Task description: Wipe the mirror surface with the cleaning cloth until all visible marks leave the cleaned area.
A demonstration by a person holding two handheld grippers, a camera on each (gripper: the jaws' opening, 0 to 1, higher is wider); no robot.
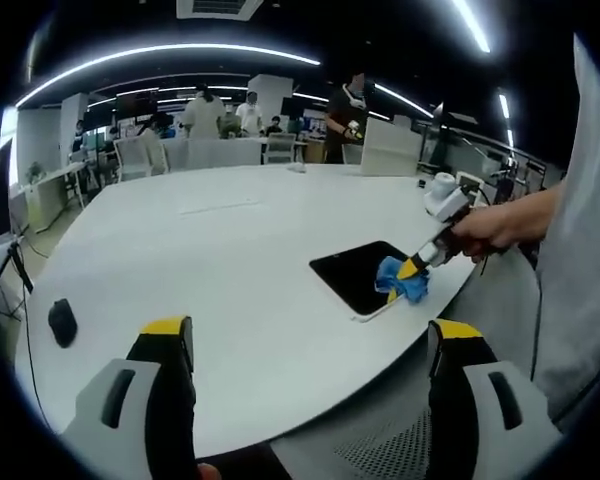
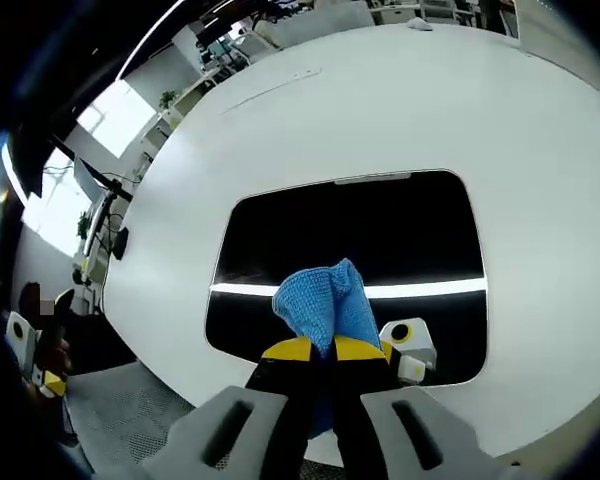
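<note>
Right gripper (image 2: 325, 350): my jaws are clenched on the cloth (image 2: 322, 300), a blue wad pinched between the yellow tips, with most of it bunched ahead of them. I judge this lets the fabric, not the jaws, meet the glass.

Mirror (image 2: 350, 225): a dark rounded slab lying flat on the white table (image 2: 520, 150). The cloth sits on the mirror's near portion, just in front of a bright reflected ceiling strip. I cannot make out any marks on the glass at this resolution, so progress is unclear; I judge wiping is under way, with the far half yet to be covered.

In the left gripper view, the mirror (image 1: 355, 275) lies close to the table's near edge, the cloth (image 1: 402, 281) at its right end, and my hand (image 1: 495, 228) angles the right gripper down onto it.

Left gripper (image 1: 310, 345): released, jaws wide apart, grasping nothing, held well back from the mirror, probably to keep the workspace visible.
</note>
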